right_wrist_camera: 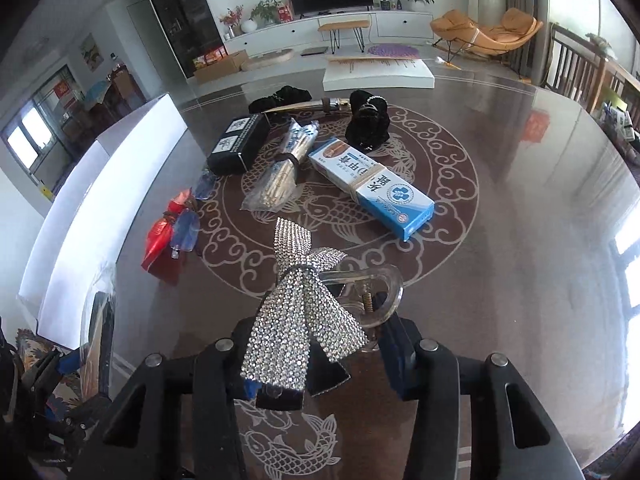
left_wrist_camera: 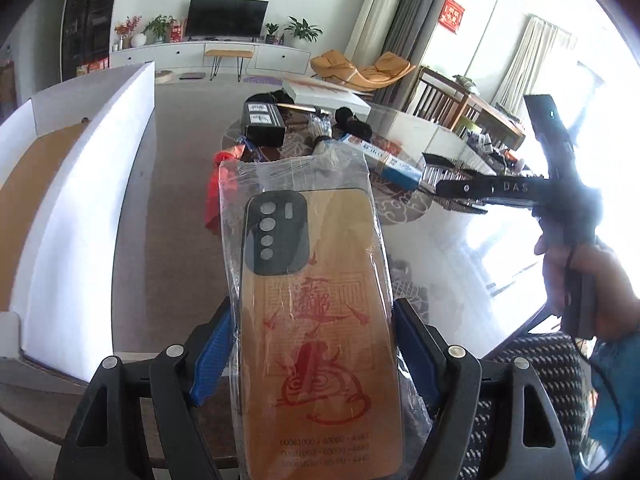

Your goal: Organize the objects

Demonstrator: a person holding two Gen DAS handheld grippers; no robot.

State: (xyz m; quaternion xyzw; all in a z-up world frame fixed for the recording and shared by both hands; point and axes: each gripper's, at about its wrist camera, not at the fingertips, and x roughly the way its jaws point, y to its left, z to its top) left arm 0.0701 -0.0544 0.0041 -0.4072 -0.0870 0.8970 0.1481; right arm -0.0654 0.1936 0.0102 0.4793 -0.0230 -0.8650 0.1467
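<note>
Phone case (left_wrist_camera: pixel 316 312), bagged, sat clamped in the left hand-held gripper (left_wrist_camera: pixel 314 356), lifted above the counter (right_wrist_camera: pixel 520 200). Right hand-held gripper (right_wrist_camera: pixel 320 360) pinched a rhinestone bow clip (right_wrist_camera: pixel 304 304). White box (left_wrist_camera: pixel 80 200) stood left; carry level, release low, one at a time.

left gripper (left_wrist_camera: pixel 312 344): black angular arms, silver round screws, blue ribbed pads | right gripper (right_wrist_camera: pixel 320 356): same black frame, silver screws, blue pads | right gripper at 3 o'clock in left view: black bar lettered "DAS", small lit dot on top | person's hand (left_wrist_camera: pixel 592 284): blue sleeve, thin black cable.
</note>
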